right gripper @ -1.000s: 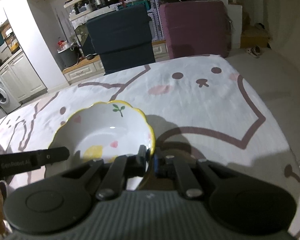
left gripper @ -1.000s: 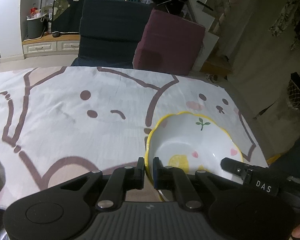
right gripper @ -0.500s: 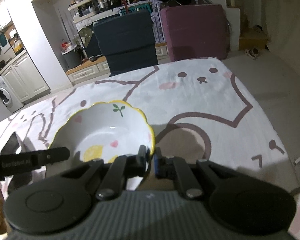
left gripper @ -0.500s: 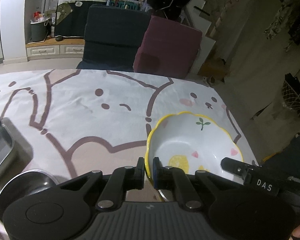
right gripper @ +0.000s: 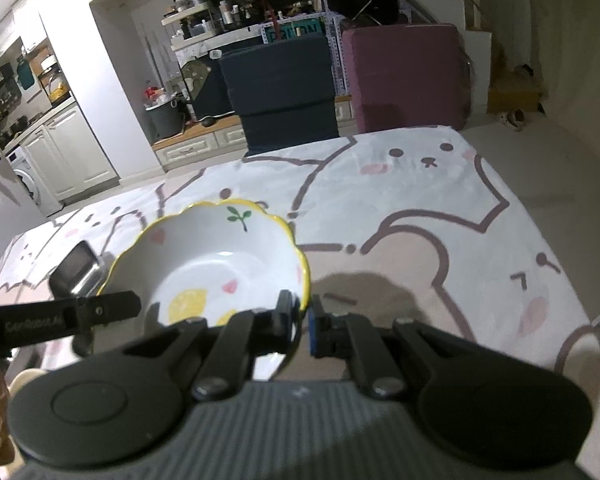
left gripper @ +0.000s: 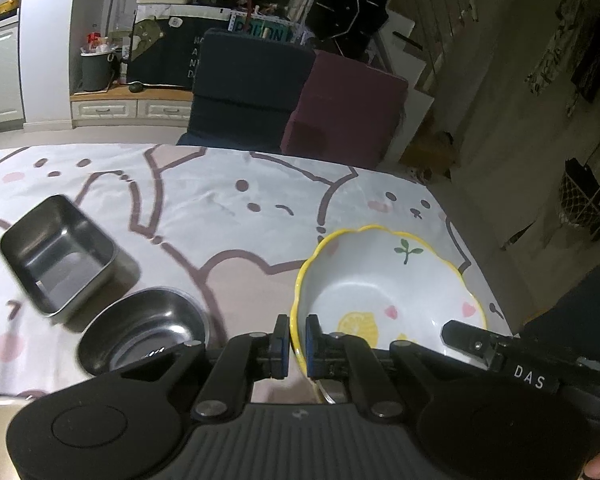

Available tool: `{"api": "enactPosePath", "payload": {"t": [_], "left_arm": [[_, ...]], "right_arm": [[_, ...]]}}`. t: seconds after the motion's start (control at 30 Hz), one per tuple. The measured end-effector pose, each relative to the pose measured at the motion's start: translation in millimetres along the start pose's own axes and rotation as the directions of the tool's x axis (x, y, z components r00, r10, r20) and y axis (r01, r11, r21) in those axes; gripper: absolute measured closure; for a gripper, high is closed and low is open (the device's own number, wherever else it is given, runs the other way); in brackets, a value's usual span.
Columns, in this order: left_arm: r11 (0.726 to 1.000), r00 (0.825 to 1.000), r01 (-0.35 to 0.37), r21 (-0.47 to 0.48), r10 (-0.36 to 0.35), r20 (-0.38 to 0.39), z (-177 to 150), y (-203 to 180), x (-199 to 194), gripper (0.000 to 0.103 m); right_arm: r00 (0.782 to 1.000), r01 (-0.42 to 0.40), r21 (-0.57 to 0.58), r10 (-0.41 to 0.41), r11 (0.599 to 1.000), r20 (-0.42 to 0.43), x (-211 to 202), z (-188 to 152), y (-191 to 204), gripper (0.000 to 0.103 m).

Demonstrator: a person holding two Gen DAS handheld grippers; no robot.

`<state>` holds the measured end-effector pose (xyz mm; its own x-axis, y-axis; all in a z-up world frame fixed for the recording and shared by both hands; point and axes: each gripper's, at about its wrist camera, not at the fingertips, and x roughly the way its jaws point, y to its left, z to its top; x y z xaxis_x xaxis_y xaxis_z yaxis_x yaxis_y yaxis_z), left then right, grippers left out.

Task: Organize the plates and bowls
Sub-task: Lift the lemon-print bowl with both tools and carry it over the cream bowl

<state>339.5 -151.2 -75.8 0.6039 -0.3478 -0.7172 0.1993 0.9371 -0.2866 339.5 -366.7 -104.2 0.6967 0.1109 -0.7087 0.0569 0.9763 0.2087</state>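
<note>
In the left wrist view, the left gripper was clamped on the near left rim of the yellow-edged bowl, lower centre. A steel round bowl and steel rectangular tray sat on the tablecloth at lower left.

In the right wrist view, the right gripper pinched the bowl's right rim, centre-left.
</note>
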Motion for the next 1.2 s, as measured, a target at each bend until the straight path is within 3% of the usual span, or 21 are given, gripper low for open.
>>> {"api": "enactPosePath", "payload": {"t": [0.37,0.8,1.2], "left_arm": [[1.000,1.000,-0.014,-0.020,0.014,0.023,-26,30,-57,0.096],[0.996,0.997,-0.064,-0.068,0.066,0.036,-55,92,-117,0.096],[0.986,0.994,-0.108,-0.127,0.111,0.013,-77,154,-135,0.096]], "right_arm": [[0.999,-0.034,-0.009,0.034,0.999,0.019,-33,-31,38,0.094],[0.994,-0.108,-0.067,0.109,0.992,0.010,-50,-56,93,0.094],[0.984,-0.169,-0.126,0.160,0.978,-0.080,-34,-77,147,0.094]]}}
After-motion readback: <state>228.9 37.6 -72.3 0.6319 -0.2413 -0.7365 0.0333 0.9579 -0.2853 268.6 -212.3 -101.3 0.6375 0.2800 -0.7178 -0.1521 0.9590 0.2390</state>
